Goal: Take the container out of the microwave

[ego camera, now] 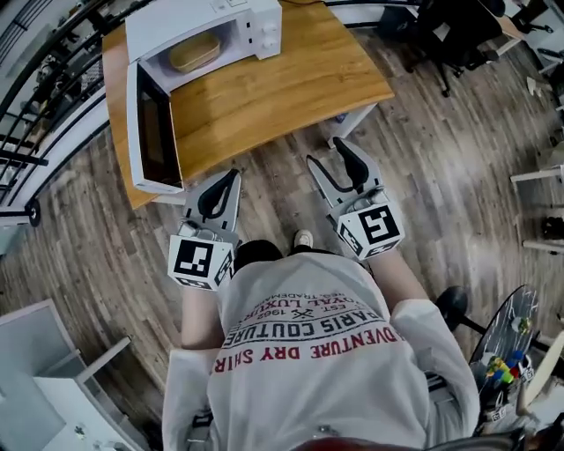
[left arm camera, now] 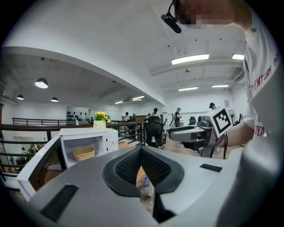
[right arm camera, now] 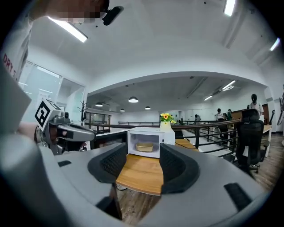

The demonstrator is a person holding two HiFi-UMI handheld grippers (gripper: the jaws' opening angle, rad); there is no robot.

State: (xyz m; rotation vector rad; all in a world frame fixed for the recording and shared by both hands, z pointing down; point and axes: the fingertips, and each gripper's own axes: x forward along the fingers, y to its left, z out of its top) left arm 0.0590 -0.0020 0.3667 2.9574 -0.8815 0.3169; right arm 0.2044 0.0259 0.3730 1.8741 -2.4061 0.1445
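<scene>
**Two hand-held grippers in front of the counter, container inside the open microwave**

Both grippers hang over the wooden floor, just near of the counter, and neither one touches anything.

The left hand-held gripper has its jaws closed: in the left gripper view the two dark pads meet at the tips, and nothing is held between them. It is in front of the counter's near left part, a little right of the open microwave door.

The right hand-held gripper has its jaws apart. In the right gripper view only the wood of the counter and the microwave far behind appear in the gap, so it has hold of nothing. Its tips are close to the near edge of the counter but do not reach over it.

The white microwave stands at the far left of the counter. Its door is swung fully open toward the near left, past the counter's left edge. The container, a shallow tan dish, sits inside the microwave chamber, well apart from both grippers. The right gripper view looks straight into the chamber and shows the container on the chamber floor.

A pot of yellow flowers stands on top of the microwave. A black office chair is at the right, beside a dark railing.
</scene>
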